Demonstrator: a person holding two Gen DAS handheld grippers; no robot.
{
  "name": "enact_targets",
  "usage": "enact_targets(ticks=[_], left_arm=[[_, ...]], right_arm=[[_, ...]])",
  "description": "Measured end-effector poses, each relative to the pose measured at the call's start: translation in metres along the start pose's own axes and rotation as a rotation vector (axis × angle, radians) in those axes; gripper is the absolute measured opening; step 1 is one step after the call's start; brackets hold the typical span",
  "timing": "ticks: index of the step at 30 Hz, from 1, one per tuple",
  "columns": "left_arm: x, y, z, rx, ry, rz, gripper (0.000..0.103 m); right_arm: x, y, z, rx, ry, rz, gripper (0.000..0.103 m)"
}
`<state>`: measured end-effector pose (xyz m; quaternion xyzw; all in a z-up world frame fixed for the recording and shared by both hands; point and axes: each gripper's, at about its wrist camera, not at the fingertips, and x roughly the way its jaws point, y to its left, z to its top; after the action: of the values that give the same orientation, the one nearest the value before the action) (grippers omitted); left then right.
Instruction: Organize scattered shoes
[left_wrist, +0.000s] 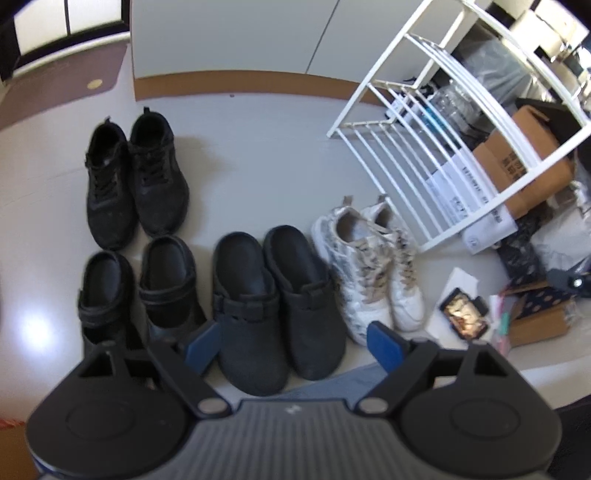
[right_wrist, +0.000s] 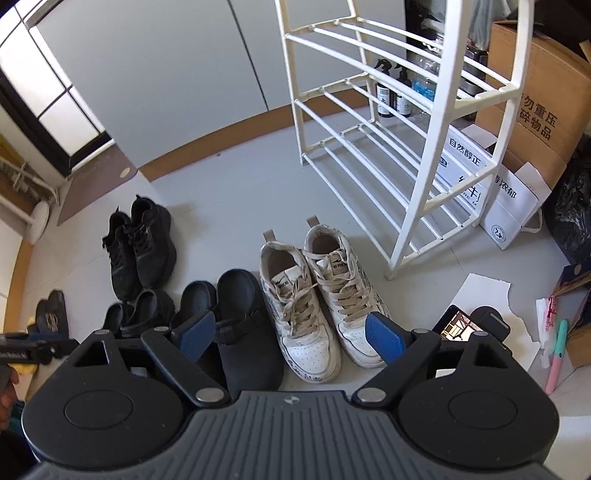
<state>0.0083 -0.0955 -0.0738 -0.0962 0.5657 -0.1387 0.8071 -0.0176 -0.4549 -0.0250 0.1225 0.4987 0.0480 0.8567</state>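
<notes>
Four pairs of shoes stand side by side on the pale floor. In the left wrist view, black lace-up sneakers (left_wrist: 136, 177) sit at the back left, black strap sandals (left_wrist: 140, 291) in front of them, black clogs (left_wrist: 273, 302) in the middle and white patterned sneakers (left_wrist: 369, 266) on the right. My left gripper (left_wrist: 295, 345) hangs open above the clogs' toes, holding nothing. In the right wrist view my right gripper (right_wrist: 291, 338) hangs open above the white sneakers (right_wrist: 317, 295) and the clogs (right_wrist: 236, 325), touching neither. The black sneakers (right_wrist: 142, 245) lie further back.
An empty white shoe rack (right_wrist: 388, 122) stands at the right by the wall. Cardboard boxes (right_wrist: 535, 99), bags and bottles crowd behind it. A phone (right_wrist: 456, 326) on white paper and a pink pen (right_wrist: 556, 354) lie on the floor right of the sneakers. A brown mat (left_wrist: 55, 88) lies far left.
</notes>
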Motion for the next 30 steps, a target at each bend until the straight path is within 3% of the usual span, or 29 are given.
enact_targets(ticks=[2, 6, 11, 21, 30], left_arm=[[-0.006, 0.000, -0.003, 0.000, -0.005, -0.015, 0.088], [-0.017, 0.001, -0.007, -0.013, -0.011, -0.045, 0.088], [-0.028, -0.003, -0.011, -0.012, -0.029, -0.079, 0.088], [-0.021, -0.010, -0.009, 0.099, -0.051, 0.011, 0.088], [-0.030, -0.006, -0.006, 0.008, -0.066, 0.054, 0.088]], right_arm=[[-0.001, 0.001, -0.001, 0.003, 0.005, 0.029, 0.092], [-0.003, 0.009, -0.005, -0.016, 0.019, -0.035, 0.092], [-0.018, 0.026, -0.003, -0.066, 0.015, -0.039, 0.092], [0.013, 0.007, 0.003, -0.035, -0.033, -0.031, 0.092], [0.020, 0.008, 0.001, -0.038, -0.034, 0.020, 0.092]])
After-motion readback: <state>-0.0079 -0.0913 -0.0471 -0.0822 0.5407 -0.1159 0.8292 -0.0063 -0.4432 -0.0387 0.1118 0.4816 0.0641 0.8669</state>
